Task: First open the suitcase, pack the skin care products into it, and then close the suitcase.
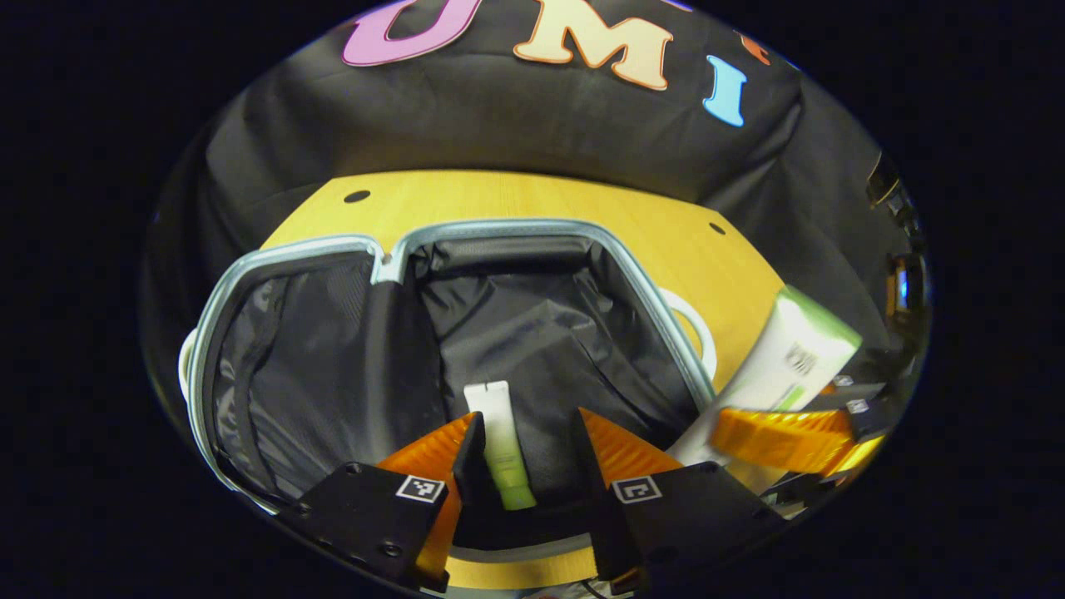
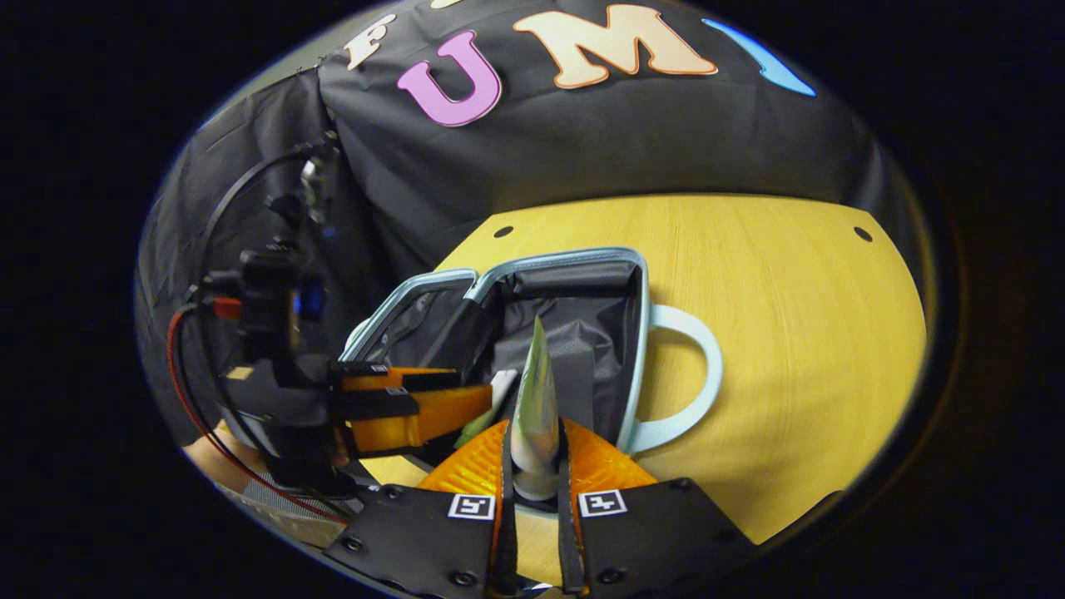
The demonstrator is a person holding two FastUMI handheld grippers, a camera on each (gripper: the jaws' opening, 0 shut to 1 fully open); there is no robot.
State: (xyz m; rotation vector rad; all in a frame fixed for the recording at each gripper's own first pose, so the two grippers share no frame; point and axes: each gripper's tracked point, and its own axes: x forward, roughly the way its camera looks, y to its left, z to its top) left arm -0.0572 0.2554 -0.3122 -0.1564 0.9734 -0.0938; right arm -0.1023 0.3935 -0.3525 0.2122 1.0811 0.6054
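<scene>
In the left gripper view we look down into the open suitcase (image 1: 532,333), its dark lining and pale blue rim spread across the tabletop (image 1: 516,195); a slim white tube with a green cap (image 1: 501,449) lies on the lining of the right-hand compartment, near its front edge; the left gripper (image 1: 526,453) hangs above it with its fingers spread wide, the tube lying between them nearer the left finger (image 1: 470,457); we cannot tell whether that finger touches it; at the right of this view the right gripper (image 1: 790,433) holds a larger white tube with a green end (image 1: 790,358) tilted over the suitcase's right rim.

The right gripper view gives us what the first cannot: the suitcase's pale loop handle (image 2: 678,374) lying flat on the tabletop beyond the right rim, a wide bare stretch of wood toward the right edge, and the larger tube seen end-on, its crimped end pointing up and away over the lining; both fingers press on it near its cap, almost closed; to the left the left gripper reaches in level over the suitcase's front edge, with a bit of the person's hand (image 2: 208,457) behind it.
</scene>
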